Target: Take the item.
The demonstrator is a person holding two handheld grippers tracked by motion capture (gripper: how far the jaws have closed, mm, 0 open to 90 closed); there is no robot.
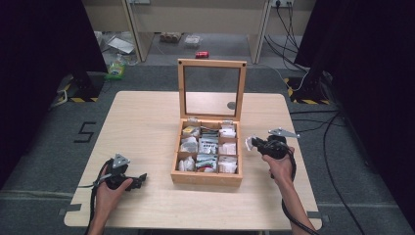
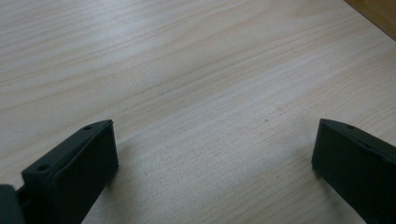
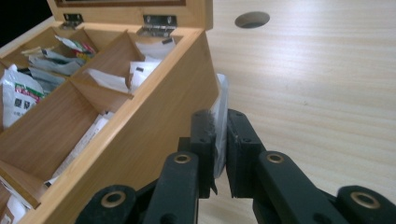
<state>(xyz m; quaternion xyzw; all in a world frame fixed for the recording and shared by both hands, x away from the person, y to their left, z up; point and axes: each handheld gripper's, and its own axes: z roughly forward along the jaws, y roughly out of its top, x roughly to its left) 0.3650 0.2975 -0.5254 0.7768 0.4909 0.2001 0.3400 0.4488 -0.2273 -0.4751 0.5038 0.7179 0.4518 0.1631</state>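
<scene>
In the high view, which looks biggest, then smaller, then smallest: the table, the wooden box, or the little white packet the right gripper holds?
1. The table, by far the biggest.
2. The wooden box, with its open lid.
3. The white packet, pinched in the right gripper, is tiny.

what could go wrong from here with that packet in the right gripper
The right gripper pinches the clear packet by one edge, so it may slip or twist free. It hangs just outside the wooden box wall, so it could catch on the rim going in. The nearby compartments already hold sachets, so the packet may not sit flat. The left gripper rests open on the table, away from the box, which could slide.
</scene>
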